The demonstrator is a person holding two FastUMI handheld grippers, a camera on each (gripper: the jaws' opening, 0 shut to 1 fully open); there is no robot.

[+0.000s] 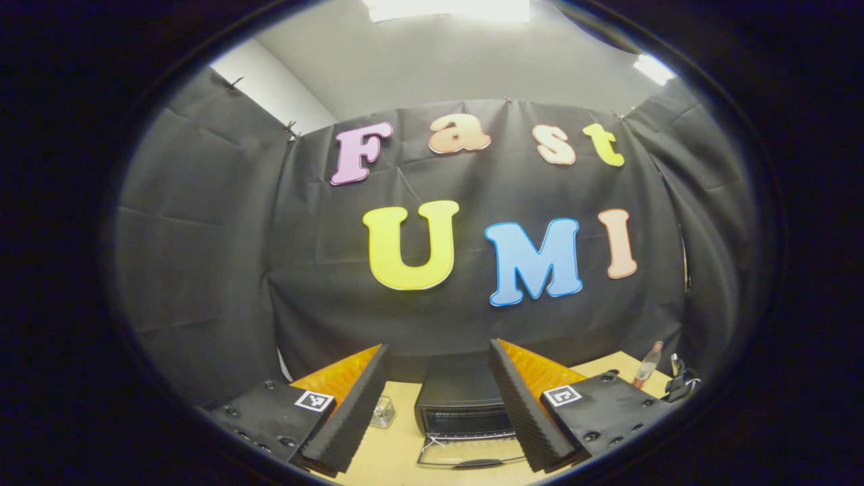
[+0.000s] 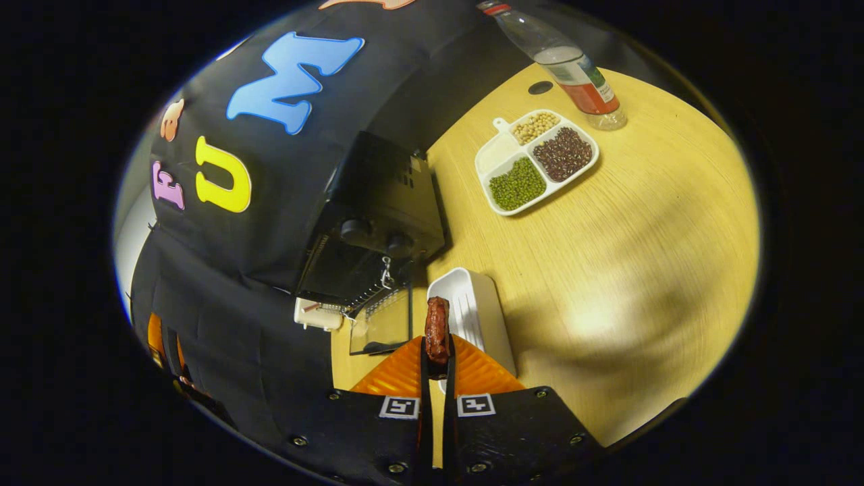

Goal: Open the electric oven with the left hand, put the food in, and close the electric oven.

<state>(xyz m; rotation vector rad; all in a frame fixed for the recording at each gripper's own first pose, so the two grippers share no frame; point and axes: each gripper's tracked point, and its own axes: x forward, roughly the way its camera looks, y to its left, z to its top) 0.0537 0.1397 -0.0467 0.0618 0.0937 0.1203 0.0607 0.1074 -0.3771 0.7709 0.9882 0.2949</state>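
Risk sits mostly with the food [image 2: 437, 329], a dark reddish strip pinched between the right tongs [image 2: 437, 361] and held above the white tray [image 2: 472, 317], just in front of the electric oven [image 2: 378, 236]. I judge the grip narrow; a jolt could drop the piece onto the tabletop [image 2: 607, 256] or clip the lowered oven door [image 2: 381, 327]. The left tongs [image 1: 439, 405] stand spread wide and hold nothing, aimed at the oven. Count: one oven, one food piece, one tray, one three-part dish of beans [image 2: 536, 162], one bottle [image 2: 560, 57], two tongs.
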